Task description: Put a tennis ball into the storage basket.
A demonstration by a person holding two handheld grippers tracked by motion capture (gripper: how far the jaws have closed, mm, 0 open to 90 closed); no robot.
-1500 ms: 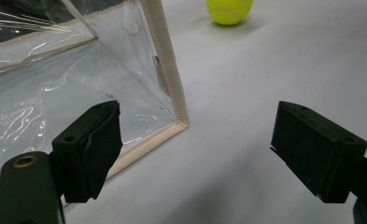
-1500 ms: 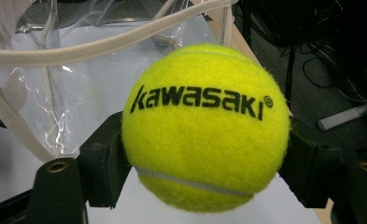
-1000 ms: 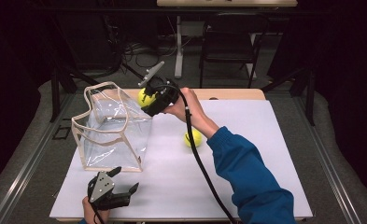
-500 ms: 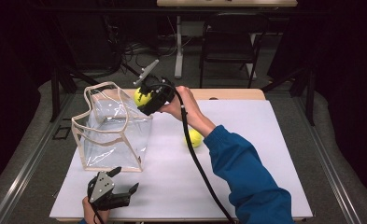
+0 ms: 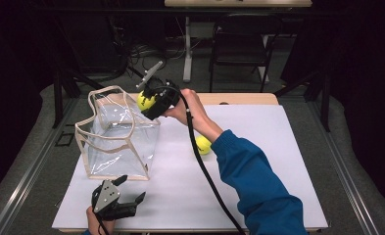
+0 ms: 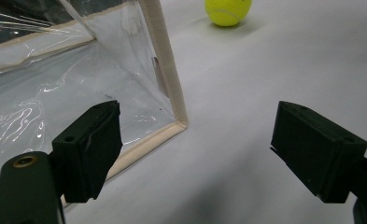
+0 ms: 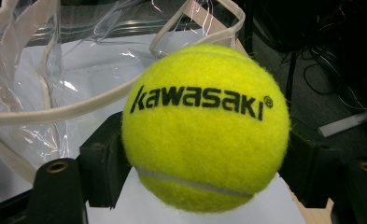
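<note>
The tennis ball point(image 7: 204, 128) in the right gripper point(image 5: 153, 102) shows its black KAWASAKI lettering upright toward that gripper's camera, the pale seam curving across its lower half; being round, it has no long axis. The right gripper's two black jaws press on the ball's opposite sides — a firm grip, held in the air at the far right rim of the clear plastic tote bag point(image 5: 114, 142), whose cream-trimmed mouth stands open and faces up.

The left gripper point(image 5: 115, 200) rests at the near edge of the white table point(image 5: 278, 147), just in front of the bag's near corner, jaws spread wide with nothing between them.

Two tennis balls in all: the gripped one and a second ball point(image 5: 203, 145) lying on the table (right of the bag, beside the blue sleeve point(image 5: 258, 181)). One bag, two grippers.
</note>
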